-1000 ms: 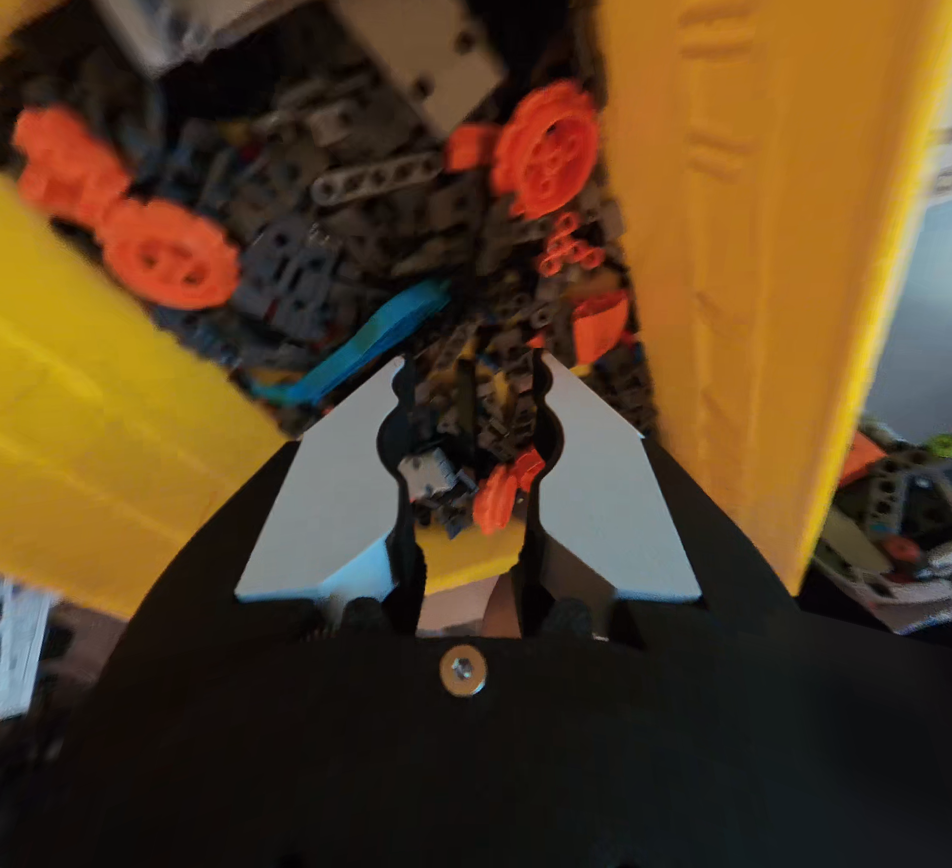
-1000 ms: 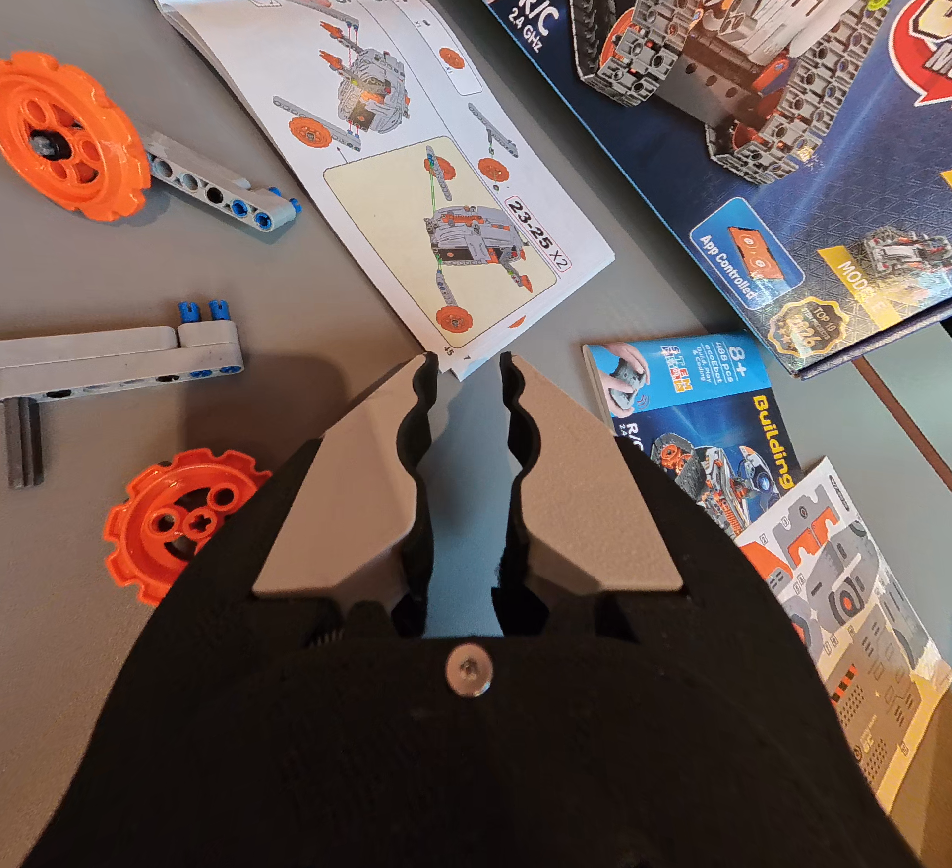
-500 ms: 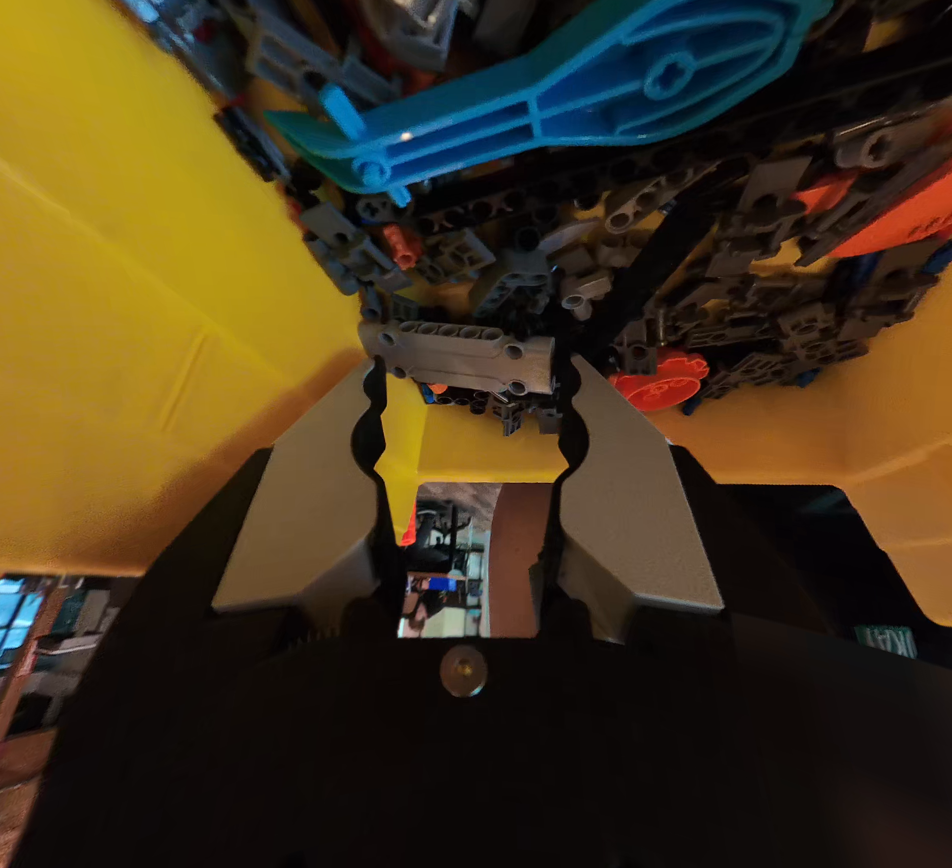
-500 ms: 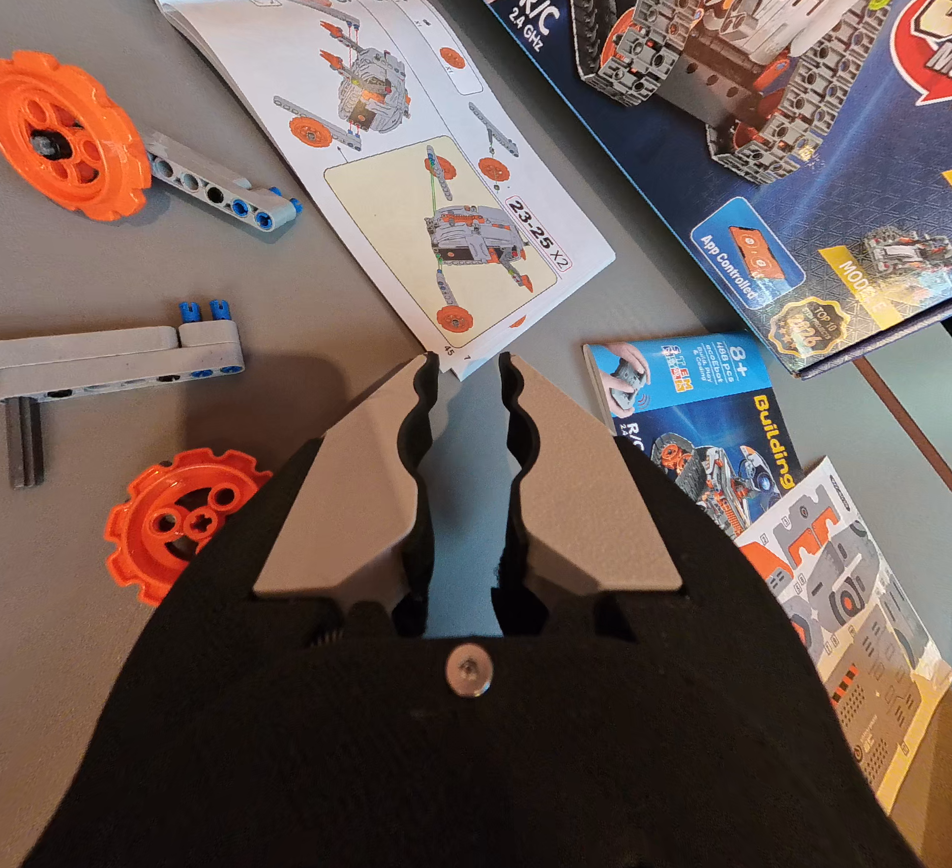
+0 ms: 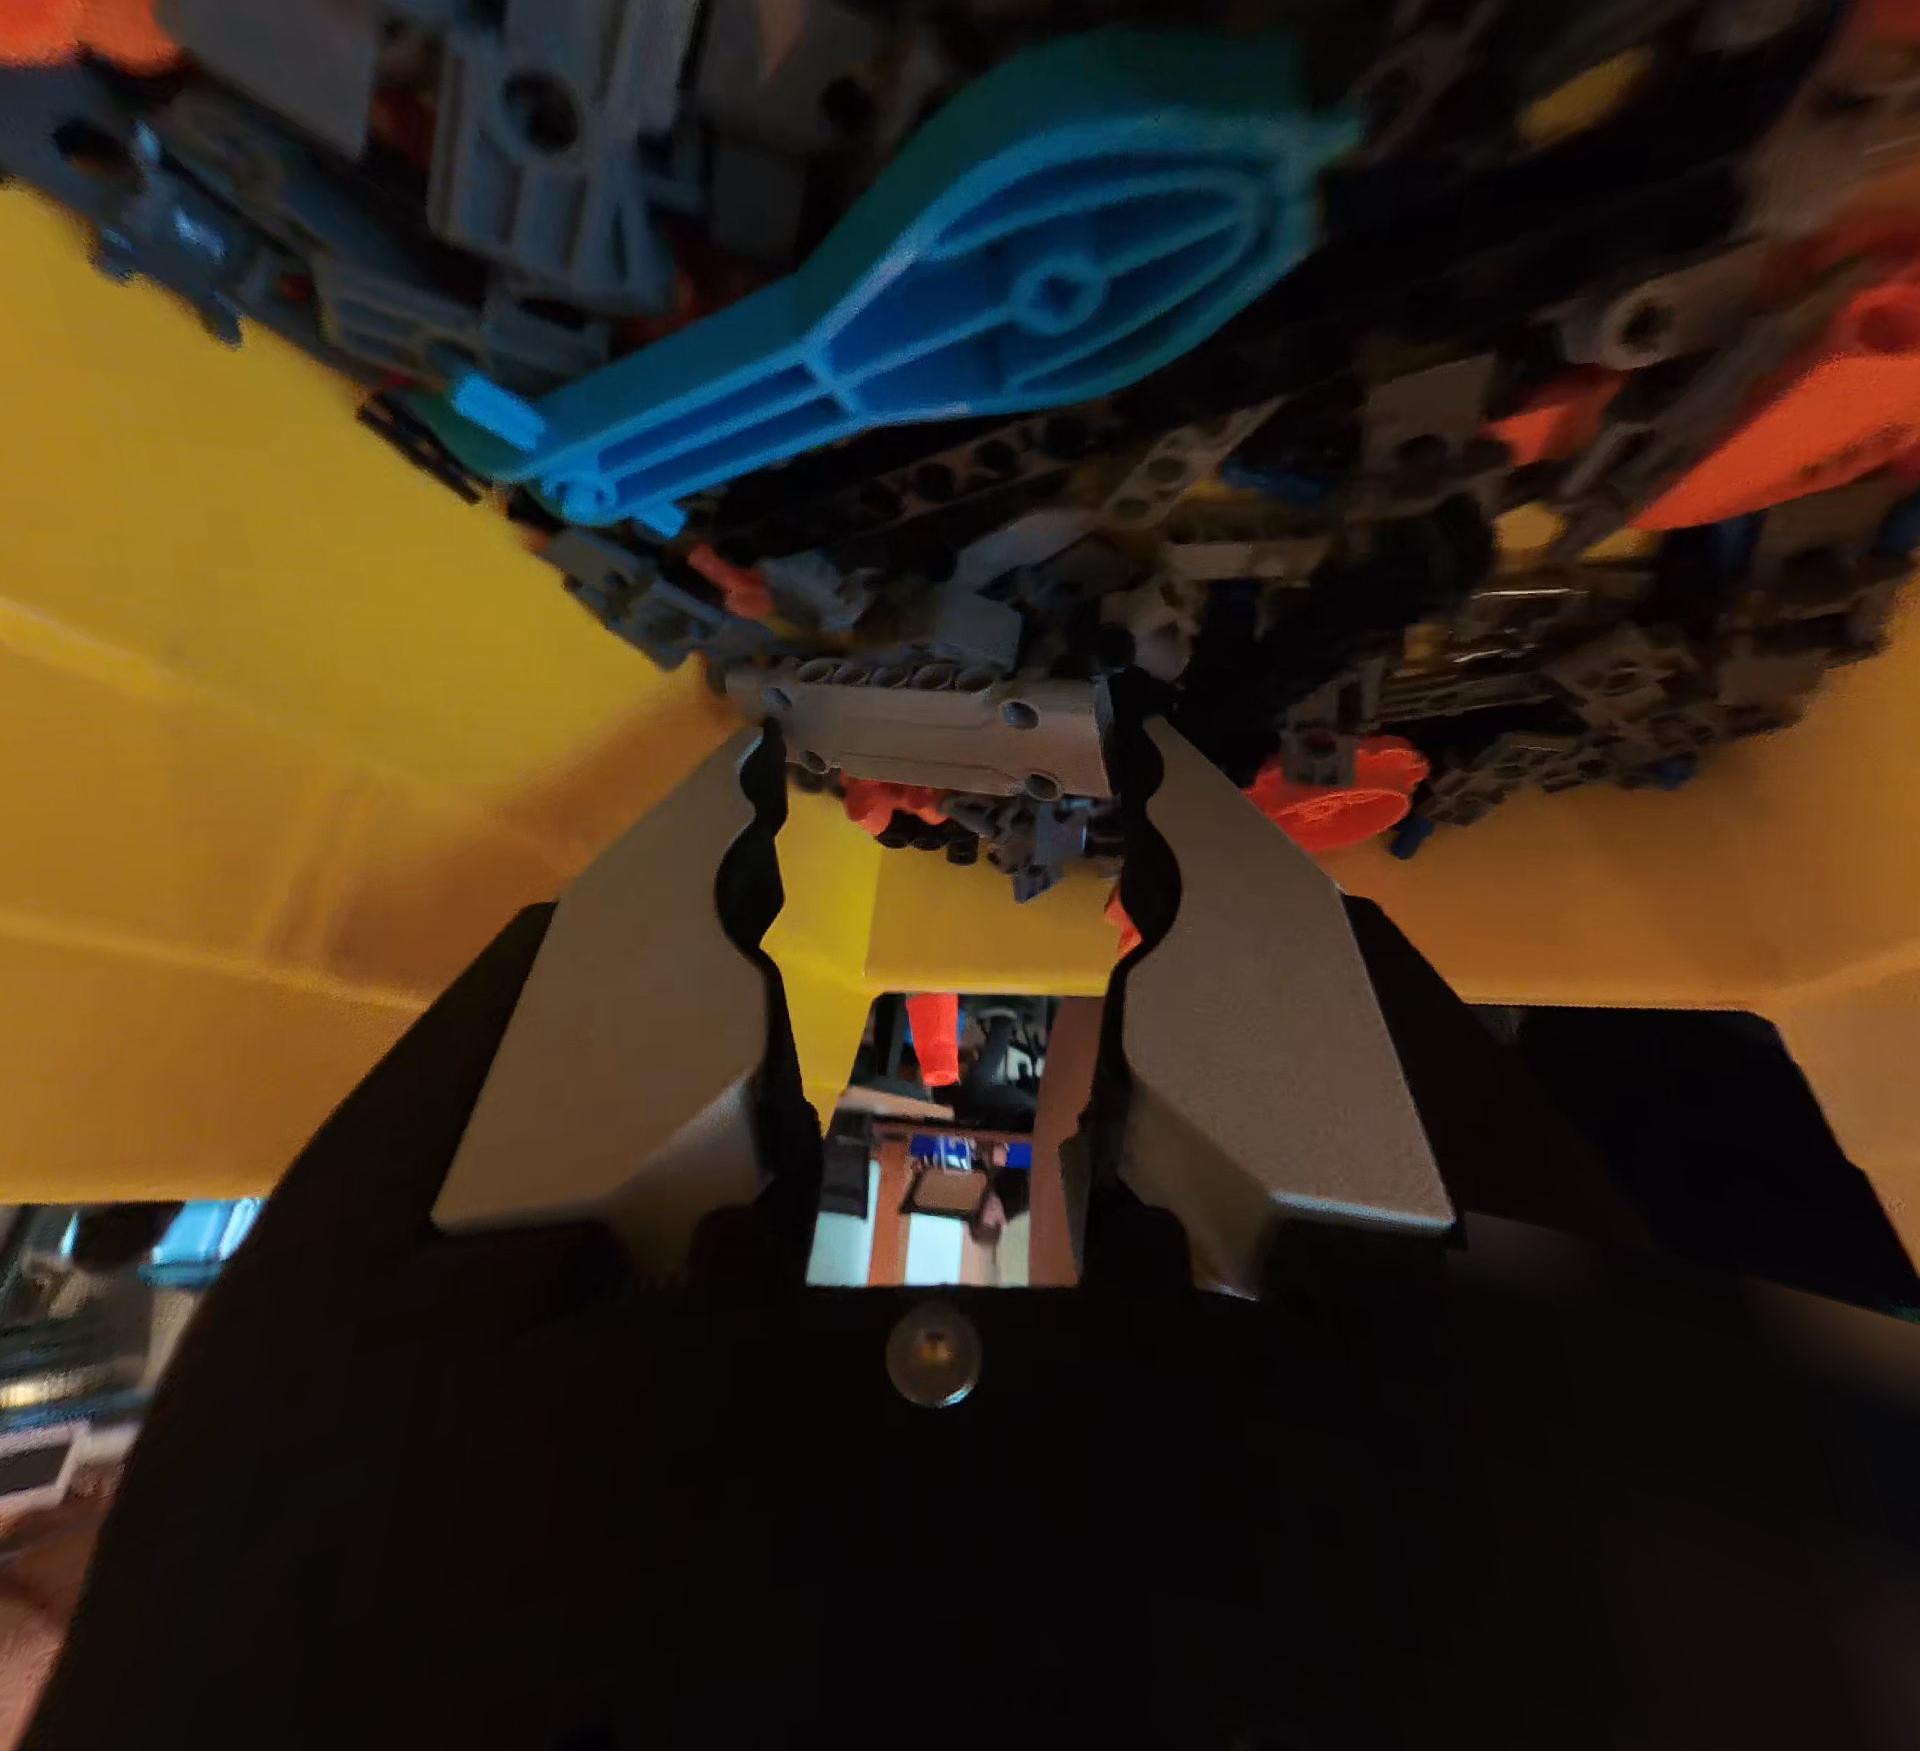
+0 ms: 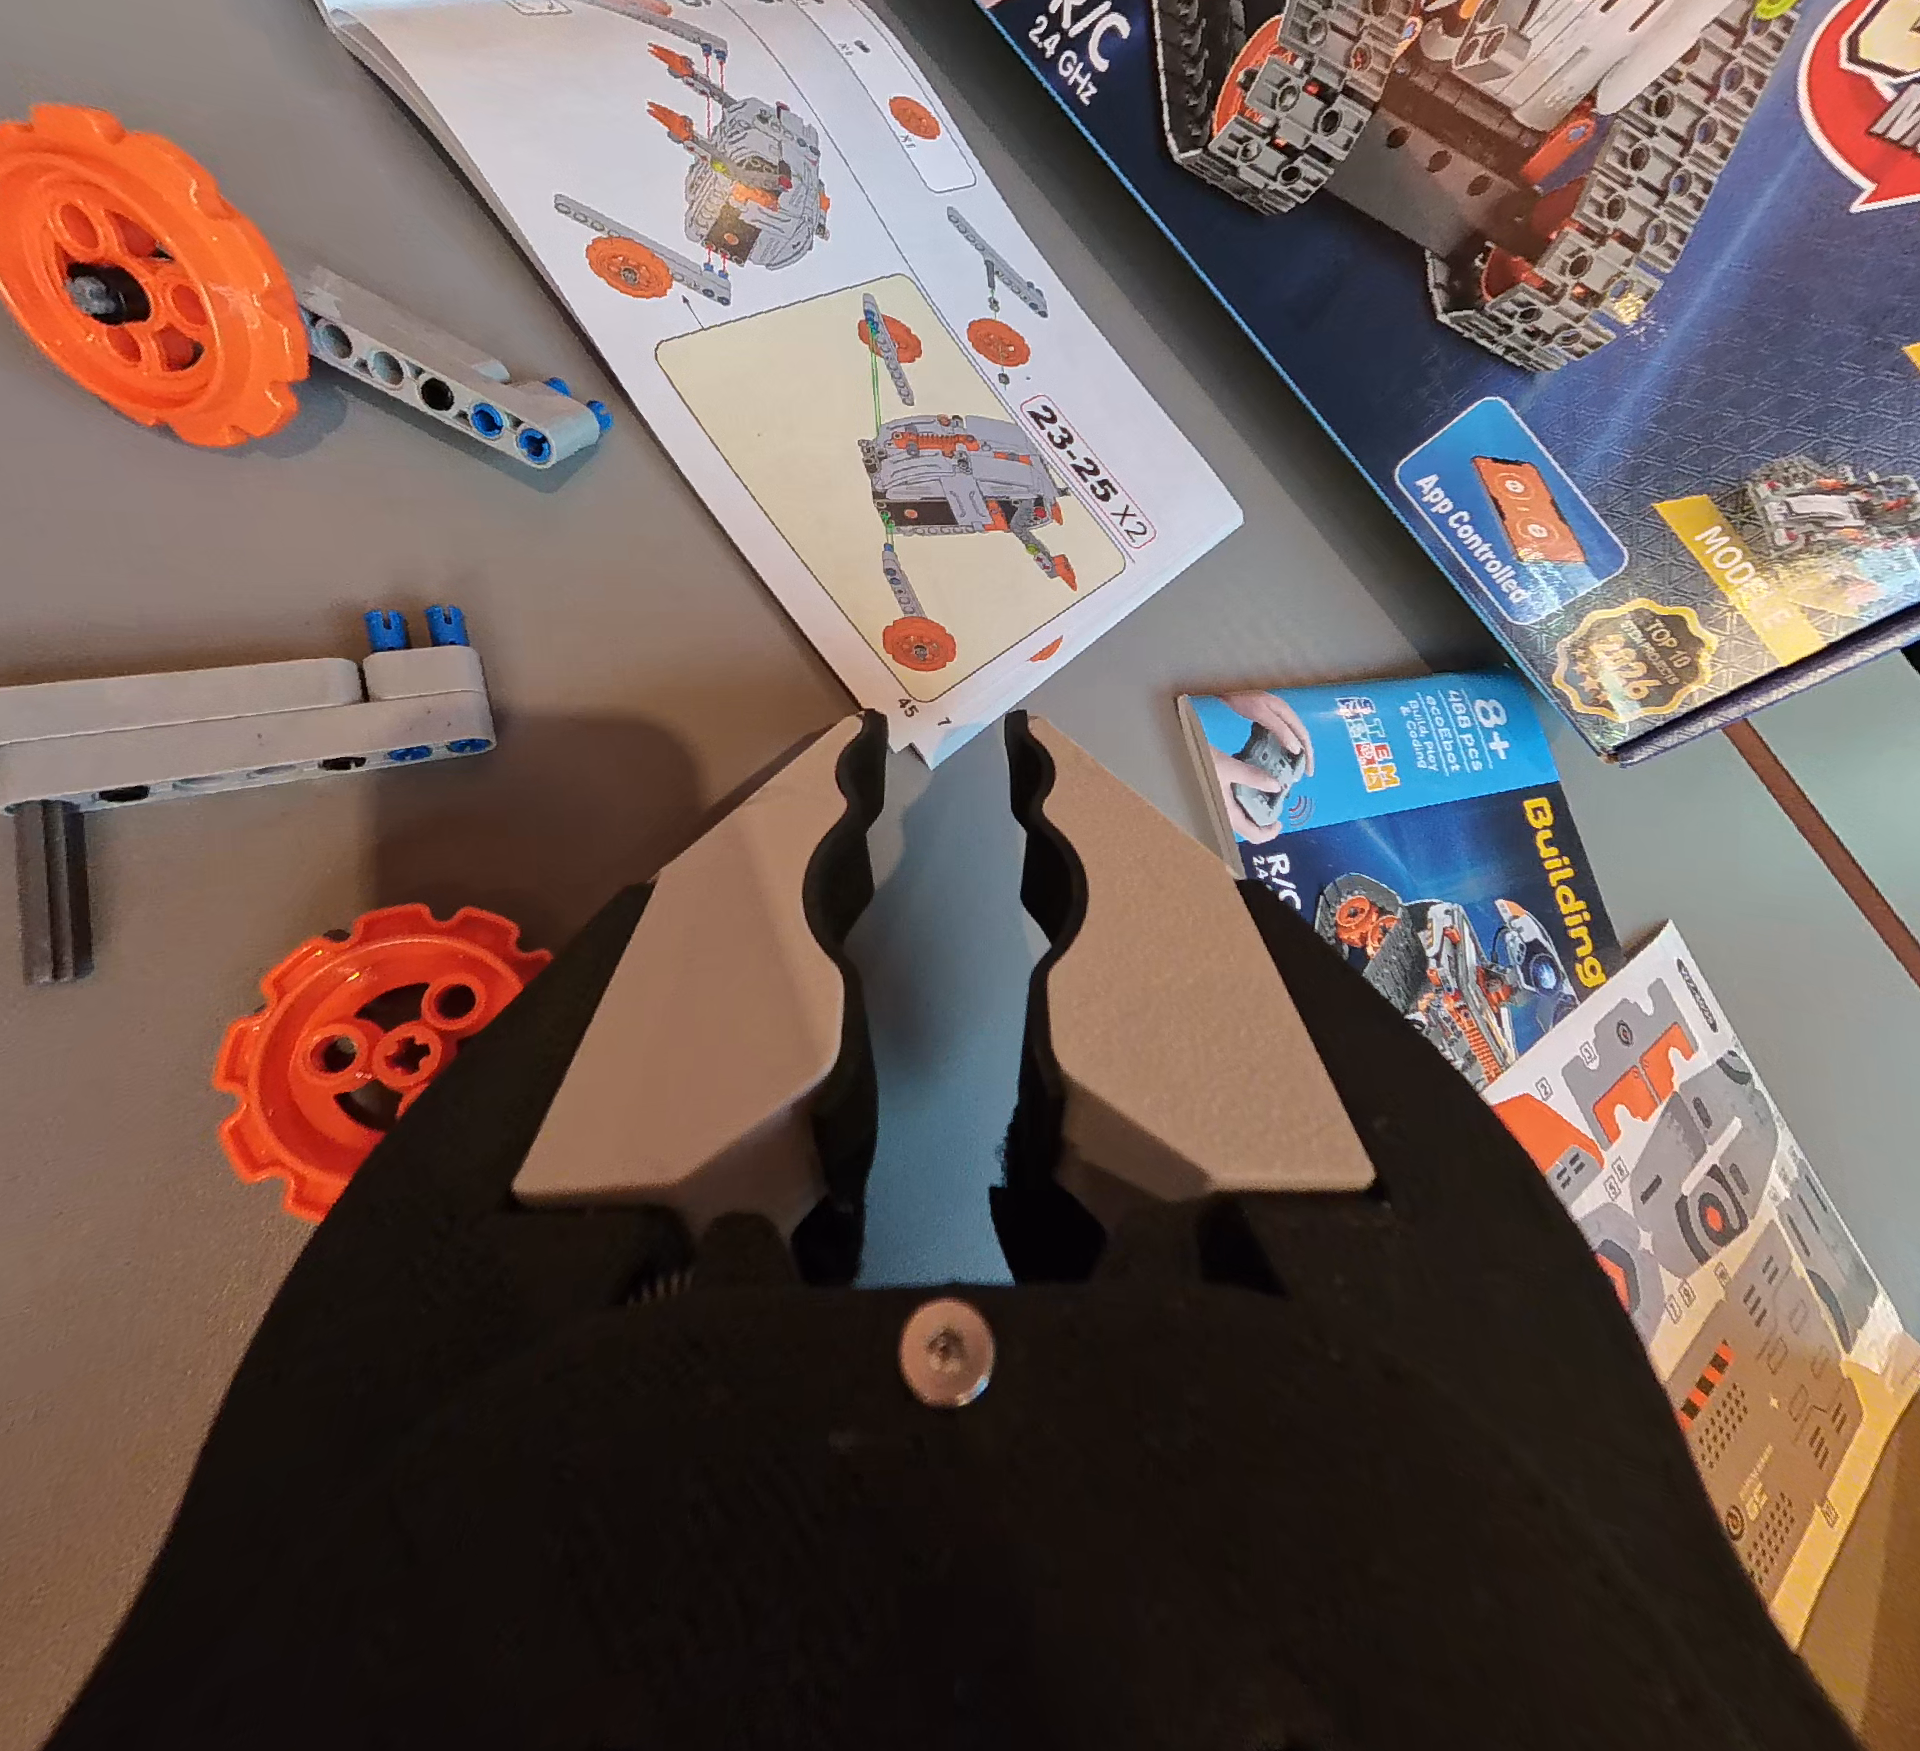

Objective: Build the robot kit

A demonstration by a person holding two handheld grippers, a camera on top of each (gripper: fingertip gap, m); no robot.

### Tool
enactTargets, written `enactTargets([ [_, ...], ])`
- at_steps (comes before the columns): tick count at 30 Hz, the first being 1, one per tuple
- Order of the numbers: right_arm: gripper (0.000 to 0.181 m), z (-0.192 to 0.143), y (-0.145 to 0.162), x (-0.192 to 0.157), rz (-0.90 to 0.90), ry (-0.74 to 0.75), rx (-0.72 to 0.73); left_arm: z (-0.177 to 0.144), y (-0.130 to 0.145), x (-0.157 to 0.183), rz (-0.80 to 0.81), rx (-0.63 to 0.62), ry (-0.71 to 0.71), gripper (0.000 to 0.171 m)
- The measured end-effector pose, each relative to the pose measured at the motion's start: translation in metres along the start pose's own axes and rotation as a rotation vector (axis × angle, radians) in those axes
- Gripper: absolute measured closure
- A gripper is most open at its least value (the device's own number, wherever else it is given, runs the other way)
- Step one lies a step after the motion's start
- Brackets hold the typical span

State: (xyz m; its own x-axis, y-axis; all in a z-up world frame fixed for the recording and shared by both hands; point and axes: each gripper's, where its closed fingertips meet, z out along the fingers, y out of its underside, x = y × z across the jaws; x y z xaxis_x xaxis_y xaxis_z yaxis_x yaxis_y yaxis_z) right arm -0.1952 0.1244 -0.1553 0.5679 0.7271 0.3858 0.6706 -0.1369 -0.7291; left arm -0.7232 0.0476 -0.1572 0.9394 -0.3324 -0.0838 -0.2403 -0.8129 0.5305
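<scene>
Closer now than half a second ago, my left tool [image 5: 940, 735] brackets a grey beam [image 5: 935, 730] in the yellow bin [image 5: 312, 714]. Its jaws are spread, the tips at the beam's ends; whether they pinch, I cannot tell. The beam lies crosswise, left to right. Clenching could knock it into the loose pile beneath the blue lever [image 5: 935, 319].

Unmoved, my right tool [image 6: 943, 735] hangs parted and empty above the desk [image 6: 623, 662], at the booklet [image 6: 831, 351] corner.

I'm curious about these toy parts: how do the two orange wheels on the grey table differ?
The upper orange wheel is in full view and joined to a grey holed beam; the lower orange wheel lies alone, partly hidden behind the right gripper. The upper one looks larger. Both are orange, toothed, and lie flat.
</scene>
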Motion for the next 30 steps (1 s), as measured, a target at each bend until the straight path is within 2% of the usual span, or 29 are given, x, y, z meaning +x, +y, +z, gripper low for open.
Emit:
enactTargets([
  [4, 0.159, 0.000, 0.000, 0.000, 0.001, 0.000, 0.000, -0.014, -0.022, 0.019, 0.122, 0.102, 0.022, 0.111],
  [7, 0.159, 0.000, 0.000, 0.000, 0.002, -0.001, 0.000, -0.021, -0.033, 0.026, 0.154, 0.152, 0.030, 0.113],
  [9, 0.159, 0.000, 0.000, 0.000, 0.002, -0.001, 0.000, -0.031, -0.041, 0.036, 0.174, 0.219, 0.081, 0.121],
  [11, 0.159, 0.000, 0.000, 0.000, 0.003, -0.001, 0.001, -0.050, -0.055, 0.052, 0.201, 0.334, 0.177, 0.146],
  [14, 0.159, 0.000, 0.000, 0.000, 0.000, 0.000, 0.000, -0.073, -0.069, 0.054, 0.171, 0.466, 0.195, 0.143],
  [17, 0.159, 0.000, 0.000, 0.000, 0.003, -0.002, 0.001, -0.058, -0.044, 0.041, 0.138, 0.369, 0.129, 0.123],
  [21, 0.159, 0.000, 0.000, 0.000, 0.005, -0.002, 0.002, -0.039, -0.006, 0.032, 0.098, 0.238, 0.067, 0.117],
  [25, 0.159, 0.000, 0.000, 0.000, 0.008, -0.002, 0.002, -0.041, 0.001, 0.046, 0.149, 0.261, 0.087, 0.134],
  [28, 0.159, 0.000, 0.000, 0.001, 0.012, -0.003, 0.001, -0.025, 0.008, 0.052, 0.187, 0.139, 0.066, 0.132],
  [30, 0.159, 0.000, 0.000, 0.001, 0.013, -0.003, 0.001, -0.019, 0.003, 0.053, 0.193, 0.093, 0.048, 0.133],
])
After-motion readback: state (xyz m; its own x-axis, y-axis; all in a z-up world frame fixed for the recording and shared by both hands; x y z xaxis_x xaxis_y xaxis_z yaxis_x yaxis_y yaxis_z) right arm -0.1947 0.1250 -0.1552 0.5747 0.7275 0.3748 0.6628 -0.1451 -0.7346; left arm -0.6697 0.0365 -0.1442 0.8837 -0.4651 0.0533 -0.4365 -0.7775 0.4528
